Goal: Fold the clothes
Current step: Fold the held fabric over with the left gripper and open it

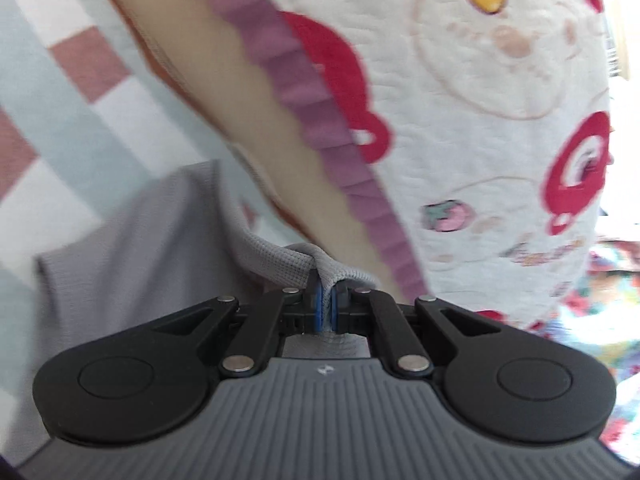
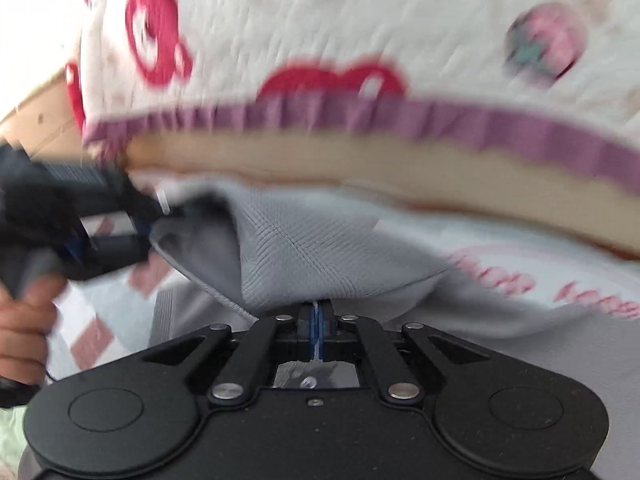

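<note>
The left gripper (image 1: 325, 304) has its fingers closed on a pinched fold of a grey garment (image 1: 132, 240), with the waffle-textured cloth bunched over the blue pads and trailing away to the left. The right gripper (image 2: 316, 320) likewise has its fingers closed on the grey garment, a thin edge of the cloth caught between the blue pads and a raised fold of the fabric standing directly ahead of the fingertips. In the right wrist view, the left gripper appears at the left edge, held in a hand (image 2: 24, 320), gripping another part of the same garment, so the cloth spans between the two grippers. The garment lies partly on a bed sheet (image 1: 60, 128) with a pale blue, white and dusty pink check pattern; the rest is lifted off it by the two grips. Beyond the garment runs a tan wooden edge (image 2: 360, 172), and above it a white quilted cover (image 1: 480, 100) printed with red shapes, a yellow heart and a strawberry, finished with a purple pleated frill (image 1: 316, 112) along its border. At the far right of the left wrist view a multicoloured floral fabric (image 1: 600, 300) is visible, too blurred to identify. Both views are motion-blurred, the right wrist view more strongly.
</note>
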Tool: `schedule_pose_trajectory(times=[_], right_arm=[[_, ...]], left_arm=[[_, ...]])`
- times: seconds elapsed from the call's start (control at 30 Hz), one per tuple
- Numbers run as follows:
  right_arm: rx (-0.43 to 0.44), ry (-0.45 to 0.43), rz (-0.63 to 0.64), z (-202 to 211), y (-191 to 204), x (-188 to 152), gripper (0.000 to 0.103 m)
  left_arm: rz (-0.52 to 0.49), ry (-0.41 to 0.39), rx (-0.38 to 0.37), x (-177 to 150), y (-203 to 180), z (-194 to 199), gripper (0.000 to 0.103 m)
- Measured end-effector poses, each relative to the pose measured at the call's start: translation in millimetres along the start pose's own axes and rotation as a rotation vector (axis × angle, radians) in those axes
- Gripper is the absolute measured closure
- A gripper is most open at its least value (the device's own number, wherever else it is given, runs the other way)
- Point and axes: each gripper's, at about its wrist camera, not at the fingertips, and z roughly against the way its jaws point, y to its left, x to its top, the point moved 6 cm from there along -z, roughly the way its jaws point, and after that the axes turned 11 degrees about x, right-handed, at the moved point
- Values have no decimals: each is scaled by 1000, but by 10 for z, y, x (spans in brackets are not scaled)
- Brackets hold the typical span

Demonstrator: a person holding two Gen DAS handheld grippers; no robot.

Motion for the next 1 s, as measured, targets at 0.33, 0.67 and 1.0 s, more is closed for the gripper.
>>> schedule_pose_trajectory(times=[0.33,0.67,1.0], right_arm=[[-254,-54,-199,452,-383,-699,100],[-42,-209,-307,567,-809,33,99],[-387,-166,-210,1560,-2240,-134,41]], left_arm=[[-410,117,292,-503,-280,-194,99],[-562,-127,252,123,-844,-358,99],[-537,-237,337,757,-751,-514,37]])
